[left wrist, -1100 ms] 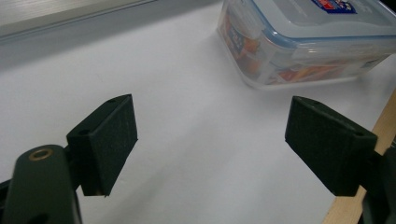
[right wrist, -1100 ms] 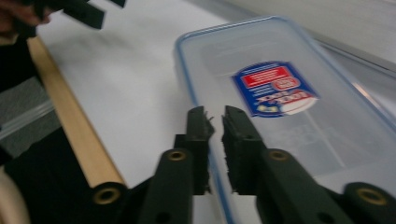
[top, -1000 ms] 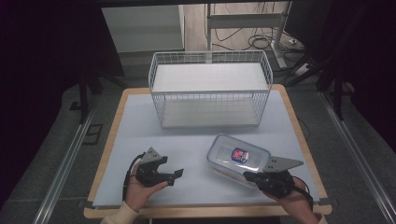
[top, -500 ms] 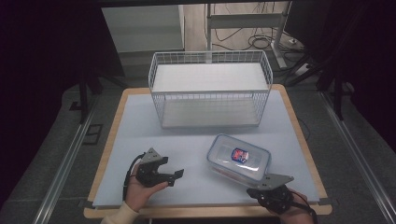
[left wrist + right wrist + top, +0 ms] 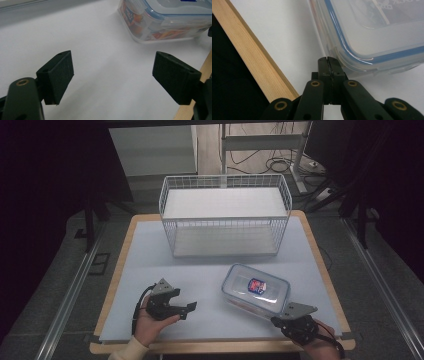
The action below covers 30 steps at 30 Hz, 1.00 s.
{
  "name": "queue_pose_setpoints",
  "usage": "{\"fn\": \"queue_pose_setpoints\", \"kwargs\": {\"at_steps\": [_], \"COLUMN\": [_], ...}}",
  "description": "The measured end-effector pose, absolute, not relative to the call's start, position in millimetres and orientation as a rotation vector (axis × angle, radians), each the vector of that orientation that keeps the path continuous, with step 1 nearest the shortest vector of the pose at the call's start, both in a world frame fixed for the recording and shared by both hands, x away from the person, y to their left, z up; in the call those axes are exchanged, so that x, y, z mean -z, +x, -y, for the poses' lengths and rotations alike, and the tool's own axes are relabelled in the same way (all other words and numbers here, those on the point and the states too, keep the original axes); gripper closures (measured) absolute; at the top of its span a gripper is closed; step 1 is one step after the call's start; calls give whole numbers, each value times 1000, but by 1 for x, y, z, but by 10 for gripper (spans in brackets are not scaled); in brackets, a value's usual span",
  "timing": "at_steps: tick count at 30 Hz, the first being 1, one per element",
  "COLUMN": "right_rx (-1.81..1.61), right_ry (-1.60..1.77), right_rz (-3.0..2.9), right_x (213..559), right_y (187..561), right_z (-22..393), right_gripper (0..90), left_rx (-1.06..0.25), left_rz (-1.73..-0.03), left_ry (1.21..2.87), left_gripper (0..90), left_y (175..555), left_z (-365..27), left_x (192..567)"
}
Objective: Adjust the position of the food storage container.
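We see the clear food container [image 5: 256,290] with its blue-rimmed lid lying flat on the white mat of the table [image 5: 215,270], toward the near right corner and well in front of the white wire basket [image 5: 225,215] that stands at the far middle. The right gripper [image 5: 282,316] sits at the near right edge of the table, its jaws pressed flat together with nothing between them; in the right gripper view the closed tips [image 5: 328,65] stand just beside the container's near corner [image 5: 362,32], and we cannot tell whether they touch it. Compared with a second ago, this gripper has drawn back from the container's side and sunk toward the near edge, so that the hand now lies partly off the table's wooden rim [image 5: 254,60]. The left gripper [image 5: 187,307] rests in the person's hand at the near left part of the table, just as it did before, with its jaws spread wide and empty over bare mat; in the left gripper view the container [image 5: 165,20] lies well beyond its pads [image 5: 60,75], apart from them. The container and the basket have not shifted.
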State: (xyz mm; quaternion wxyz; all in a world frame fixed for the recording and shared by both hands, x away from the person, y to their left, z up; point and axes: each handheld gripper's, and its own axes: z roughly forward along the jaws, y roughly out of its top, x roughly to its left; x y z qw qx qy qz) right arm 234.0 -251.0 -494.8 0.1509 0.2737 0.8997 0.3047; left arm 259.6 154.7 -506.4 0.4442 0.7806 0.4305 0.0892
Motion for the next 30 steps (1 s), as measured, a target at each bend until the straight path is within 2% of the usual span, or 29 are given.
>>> {"fn": "queue_pose_setpoints", "kwargs": {"at_steps": [30], "right_rx": [-958], "right_ry": [1006], "right_rz": [-2441], "right_x": [493], "right_y": [271], "right_z": [290], "right_gripper": [899], "left_rx": [-213], "left_rz": [-1079], "left_ry": [1945], "left_gripper": [171], "left_y": [261], "left_z": [-153], "left_x": [510]}}
